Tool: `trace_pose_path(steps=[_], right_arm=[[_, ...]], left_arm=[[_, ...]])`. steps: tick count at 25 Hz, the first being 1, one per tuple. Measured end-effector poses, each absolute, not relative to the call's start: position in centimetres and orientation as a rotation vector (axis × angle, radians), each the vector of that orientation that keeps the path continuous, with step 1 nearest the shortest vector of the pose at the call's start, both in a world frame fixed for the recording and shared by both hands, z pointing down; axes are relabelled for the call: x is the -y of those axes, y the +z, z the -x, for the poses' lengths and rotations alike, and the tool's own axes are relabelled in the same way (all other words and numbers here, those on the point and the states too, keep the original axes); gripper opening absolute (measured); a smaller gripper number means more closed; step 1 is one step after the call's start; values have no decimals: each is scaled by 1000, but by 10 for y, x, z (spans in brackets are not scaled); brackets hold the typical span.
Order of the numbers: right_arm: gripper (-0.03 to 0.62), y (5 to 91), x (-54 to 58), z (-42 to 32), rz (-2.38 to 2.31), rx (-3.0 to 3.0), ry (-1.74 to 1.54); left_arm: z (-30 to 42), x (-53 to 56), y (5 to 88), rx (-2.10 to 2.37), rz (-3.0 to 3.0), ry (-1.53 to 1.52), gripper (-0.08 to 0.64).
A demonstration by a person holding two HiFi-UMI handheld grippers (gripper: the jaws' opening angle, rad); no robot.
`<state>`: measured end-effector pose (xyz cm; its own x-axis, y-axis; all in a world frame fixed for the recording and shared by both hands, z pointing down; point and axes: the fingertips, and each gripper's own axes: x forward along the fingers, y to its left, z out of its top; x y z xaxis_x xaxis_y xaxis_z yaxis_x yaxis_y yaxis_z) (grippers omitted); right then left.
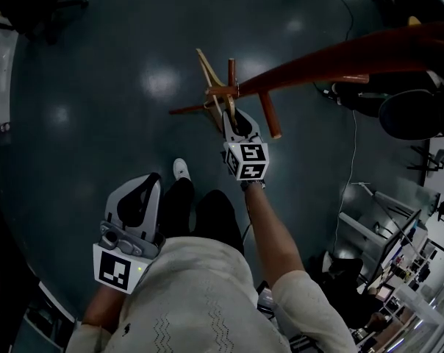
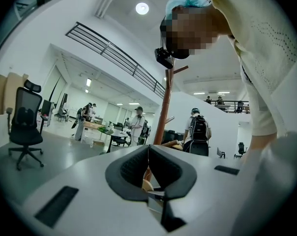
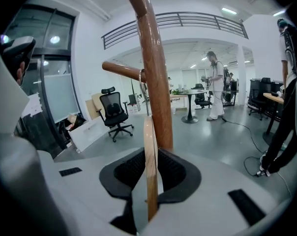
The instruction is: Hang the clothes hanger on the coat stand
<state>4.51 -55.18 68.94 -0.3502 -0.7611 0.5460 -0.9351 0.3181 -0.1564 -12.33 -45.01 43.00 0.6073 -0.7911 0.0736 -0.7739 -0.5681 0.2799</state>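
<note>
Dark teal flooring (image 1: pixel 75 87), glossy enough to throw back pale blots of ceiling light, fills most of the head view, with a thin cable (image 1: pixel 352 145) trailing across it at the right. Over it the reddish-brown wooden coat stand (image 1: pixel 339 57) runs from the far right in to the middle, where its short pegs (image 1: pixel 270 116) branch out. The right gripper (image 1: pixel 234 116) reaches up to that cluster with its jaws pinching the flat, pale wooden arm of the clothes hanger (image 1: pixel 209 73). In the right gripper view the hanger stands on edge between the pads, just in front of the stand's pole. Its thin metal hook (image 3: pixel 144 95) rises close under the peg at the left, though whether hook and peg touch cannot be told. The left gripper (image 1: pixel 150 182) is held low and near the person's body, well apart from the stand, with its jaws pressed together on nothing. The room is a large open office with white walls. A dark mezzanine railing (image 3: pixel 188 21) runs high along the far side. Black office chairs (image 3: pixel 114 113) and tables stand on the grey floor, and a person (image 3: pixel 216 85) in light clothes stands by a round table at the far right.
</note>
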Motion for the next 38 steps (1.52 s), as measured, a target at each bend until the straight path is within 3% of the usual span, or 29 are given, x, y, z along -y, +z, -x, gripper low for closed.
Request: trace_pose_path(steps=[13,22,38], right_arm=[[72,692,540,-52,-1489,2151,679],[118,662,518,-77,-1544,2132,615],[117,487,424,-49,-1612,2519,471]], left_arm=[[124,443,425,1257,-2575,-102,14],[115,426,410,1268,-2604,-177,14],[87,373,374,1270,-2687,-278,14]])
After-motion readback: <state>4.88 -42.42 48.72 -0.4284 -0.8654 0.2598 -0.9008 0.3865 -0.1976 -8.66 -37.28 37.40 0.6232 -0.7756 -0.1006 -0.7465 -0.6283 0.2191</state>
